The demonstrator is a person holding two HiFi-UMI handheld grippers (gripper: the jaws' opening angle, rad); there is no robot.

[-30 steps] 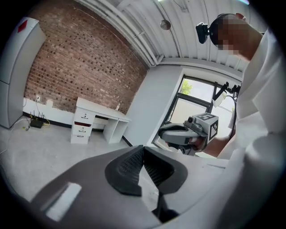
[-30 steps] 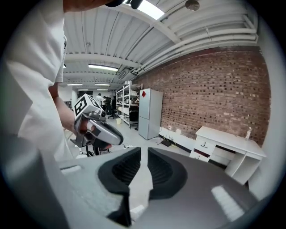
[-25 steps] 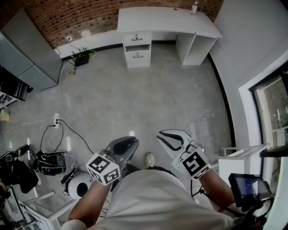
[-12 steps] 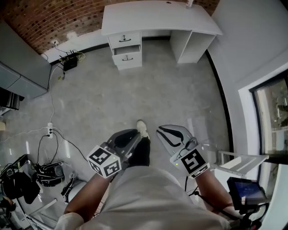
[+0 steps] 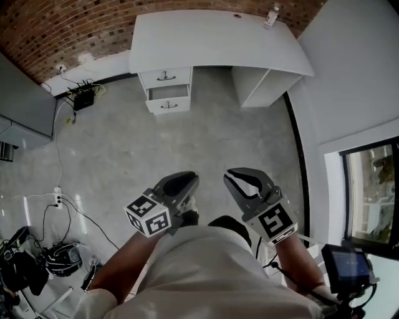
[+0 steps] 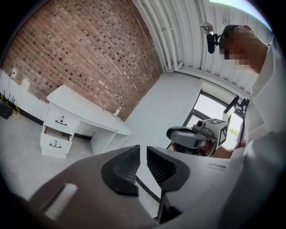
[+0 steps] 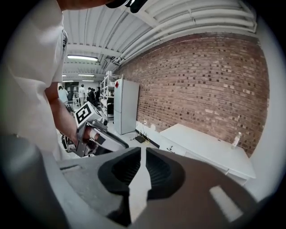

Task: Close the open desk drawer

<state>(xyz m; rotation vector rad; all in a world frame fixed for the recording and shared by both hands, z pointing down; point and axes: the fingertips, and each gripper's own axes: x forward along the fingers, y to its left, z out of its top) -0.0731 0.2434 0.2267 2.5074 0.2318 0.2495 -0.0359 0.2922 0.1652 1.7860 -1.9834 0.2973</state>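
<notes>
1. No writing can be read. The only print is the black-and-white square markers on the left cube (image 5: 149,216) and the right cube (image 5: 274,222). The label of the small bottle (image 5: 272,15) on the desk's far right corner is too small to make out.
2. The white desk (image 5: 212,37) stands against the brick wall (image 5: 75,25) at the top of the head view. The drawer stack is under its left end. The lower drawer (image 5: 167,99) stands pulled out, and the upper drawer (image 5: 165,76) sits flush.
3. The left gripper (image 5: 177,184) is held low over the floor, well apart from the desk. Its jaws stand a narrow gap apart, with nothing between the ribbed pads.
4. The right gripper (image 5: 246,177) is beside it. Its jaws also show only a thin slit, and they hold nothing.
5. Bare grey floor (image 5: 206,137) lies between the grippers and the drawer, and nothing stands in the way.
6. Off to the sides:
   - a black box with cables (image 5: 81,98) at the wall's foot
   - loose cords (image 5: 56,199) and dark gear (image 5: 25,268) at lower left
   - a window (image 5: 371,193) and a small screen (image 5: 346,265) at right
7. The inside of the open drawer is too small to make out. The person's white shirt (image 5: 212,274) covers the floor below the grippers. In the right gripper view, distant people and shelving down the room are only vague shapes.
</notes>
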